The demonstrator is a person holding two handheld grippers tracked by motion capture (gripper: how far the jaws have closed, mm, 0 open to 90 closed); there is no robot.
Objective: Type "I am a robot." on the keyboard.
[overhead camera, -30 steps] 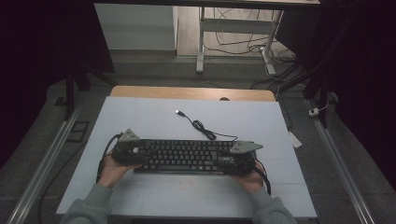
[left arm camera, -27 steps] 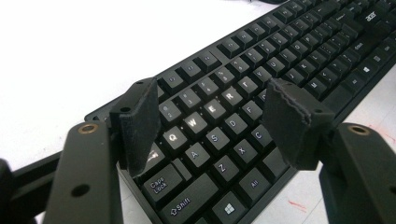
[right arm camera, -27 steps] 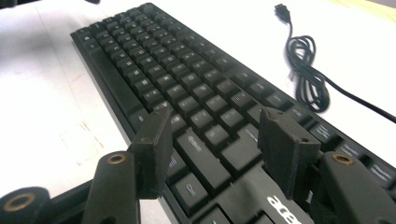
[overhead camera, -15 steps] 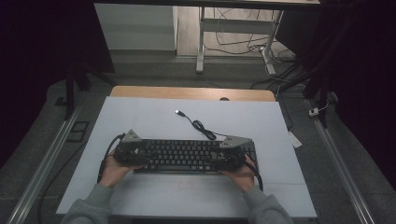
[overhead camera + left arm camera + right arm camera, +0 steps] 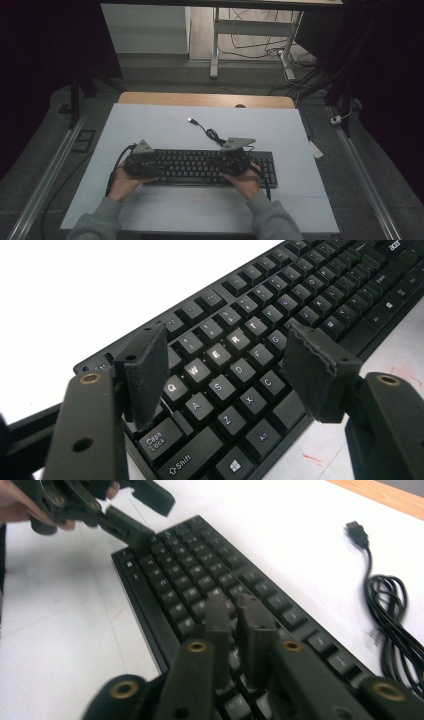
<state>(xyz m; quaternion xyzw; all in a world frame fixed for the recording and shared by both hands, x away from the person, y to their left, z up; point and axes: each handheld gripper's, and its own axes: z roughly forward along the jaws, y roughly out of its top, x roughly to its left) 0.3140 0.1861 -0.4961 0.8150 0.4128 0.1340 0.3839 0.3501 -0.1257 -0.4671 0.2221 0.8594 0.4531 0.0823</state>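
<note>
Left tongs [image 5: 225,365] gape, right tongs [image 5: 235,615] nearly together; keyboard [image 5: 200,167] lies crosswise.

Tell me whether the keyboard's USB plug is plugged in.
Unplugged: the USB plug lies loose on the white mat, its cable coiled behind the keyboard.

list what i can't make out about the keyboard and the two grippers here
- Keyboard, high view: both grippers and hands cover its ends; key legends too small.
- Left gripper, left gripper view: jaws stand open over the letter keys; whether a pad touches a key is hidden by the pads.
- Right gripper, right gripper view: blurred; jaws nearly together, contact with the keys unclear.
- USB cable: coil cut off by the right edge.
</note>
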